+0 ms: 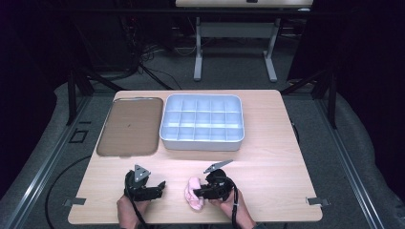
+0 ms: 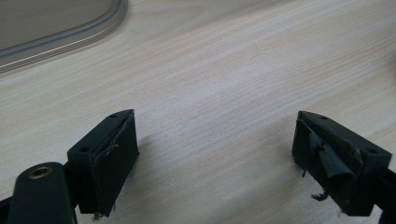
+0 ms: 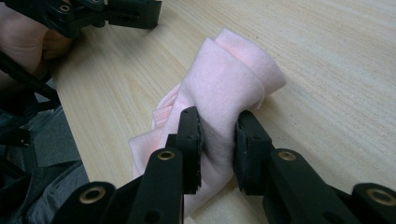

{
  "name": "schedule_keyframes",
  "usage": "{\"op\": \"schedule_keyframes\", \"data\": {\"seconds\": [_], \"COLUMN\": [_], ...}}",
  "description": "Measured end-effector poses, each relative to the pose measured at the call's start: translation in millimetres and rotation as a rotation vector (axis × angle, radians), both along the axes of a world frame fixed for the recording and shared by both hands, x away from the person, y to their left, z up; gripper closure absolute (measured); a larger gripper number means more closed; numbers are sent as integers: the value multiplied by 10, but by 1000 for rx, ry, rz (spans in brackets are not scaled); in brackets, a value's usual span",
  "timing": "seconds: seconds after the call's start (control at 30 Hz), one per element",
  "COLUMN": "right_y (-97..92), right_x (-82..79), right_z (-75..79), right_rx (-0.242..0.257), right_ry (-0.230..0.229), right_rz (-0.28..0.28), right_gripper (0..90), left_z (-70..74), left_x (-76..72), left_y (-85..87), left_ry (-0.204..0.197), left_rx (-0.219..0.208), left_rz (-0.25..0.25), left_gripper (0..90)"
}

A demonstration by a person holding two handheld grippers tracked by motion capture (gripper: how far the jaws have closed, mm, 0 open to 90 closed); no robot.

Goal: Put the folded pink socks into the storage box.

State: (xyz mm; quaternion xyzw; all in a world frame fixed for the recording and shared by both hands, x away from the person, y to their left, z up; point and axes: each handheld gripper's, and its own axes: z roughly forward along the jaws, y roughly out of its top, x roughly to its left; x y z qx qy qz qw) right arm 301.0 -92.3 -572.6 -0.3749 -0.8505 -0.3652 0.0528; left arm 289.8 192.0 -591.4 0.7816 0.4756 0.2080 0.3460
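High view: pink cloth [image 1: 194, 193] bunched at the near edge of the worktop [image 1: 267, 162], clamped in the right gripper [image 1: 198, 192]; left gripper [image 1: 161, 185] just beside it, jaws wide apart, holding nothing. Grey compartment tray [image 1: 202, 139] at the far side with no item in its cells, flat brown lid [image 1: 128, 126] lying to its left. Judged from this: cloth picked up or gathered, folding or placing into the tray probably not yet done.

Right gripper view: jaws pressing a fold of the cloth between the pads, cloth partly resting on the wood, left gripper in the upper corner. Not visible from above.

Left gripper view: bare wood between the spread jaws, worn pads [image 2: 111, 158], a corner of the lid.
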Motion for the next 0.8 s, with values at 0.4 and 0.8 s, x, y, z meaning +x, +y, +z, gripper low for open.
{"op": "schedule_keyframes", "data": {"seconds": [0.4,0.8], "right_y": [-2,-106], "right_x": [-32,-111], "right_z": [53,271], "right_rx": [31,25], "right_ry": [-51,-121], "right_rz": [-3,-35], "right_gripper": [773,772], "left_z": [1,1], "left_x": [5,4], "left_y": [-1,-2], "left_ry": [1,0], "left_rx": [2,3], "left_rz": [0,0], "left_gripper": [145,145]}}
